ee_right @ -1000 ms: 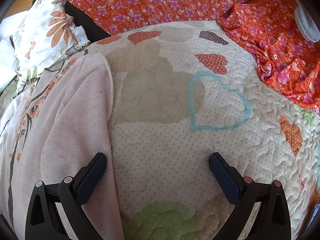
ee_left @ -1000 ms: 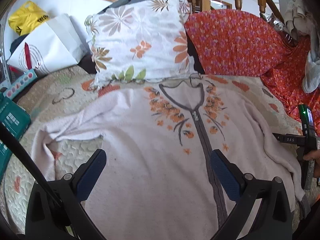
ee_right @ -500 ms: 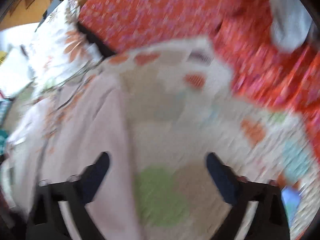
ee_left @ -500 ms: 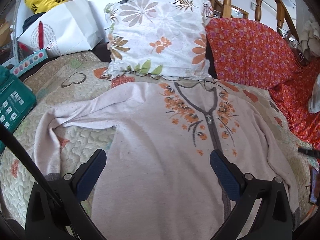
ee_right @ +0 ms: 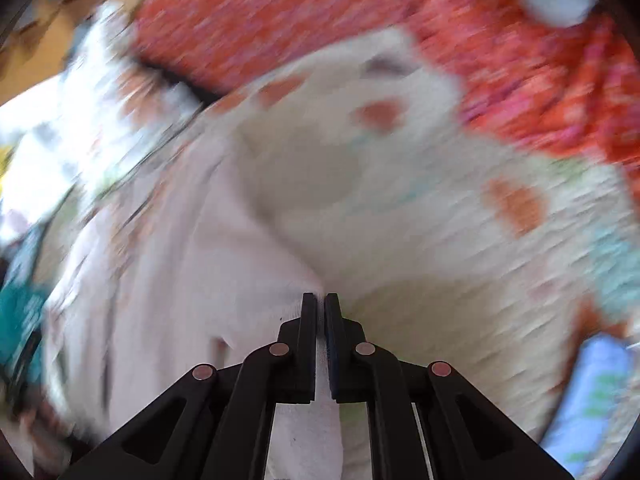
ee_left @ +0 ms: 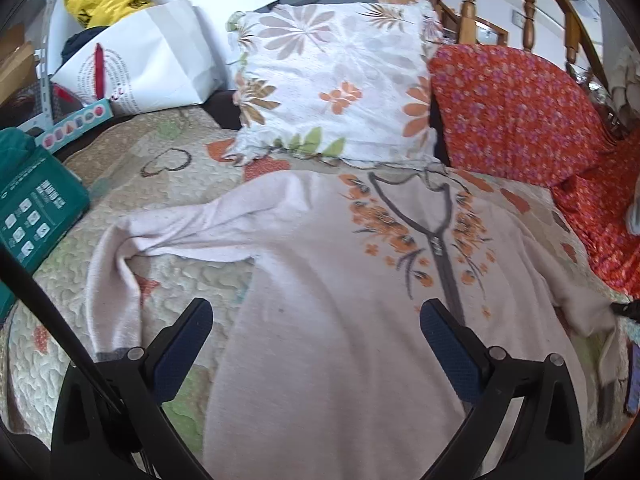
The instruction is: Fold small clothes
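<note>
Your right hand-held gripper [ee_right: 321, 300] has just clamped the pale pink floral zip cardigan [ee_left: 340, 320] sleeve [ee_right: 256, 280]; left hand-held gripper [ee_left: 316, 336] gapes empty. Folding can begin.

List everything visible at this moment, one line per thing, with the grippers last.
pink zip top: 1, pale pink with orange flowers, spread flat on the quilt, one sleeve pinched in the right gripper
quilt: 1, cream with hearts, under the top
floral pillow: 1, white and orange, behind the collar
orange floral fabric: 1, orange-red, beside the pillow
white paper bag: 1, white, far corner beyond the quilt
yellow bag: 1, yellow, behind the white bag
green box: 1, green, at the quilt's edge
left gripper: 1, black, open above the top
right gripper: 1, black, shut on the sleeve
</note>
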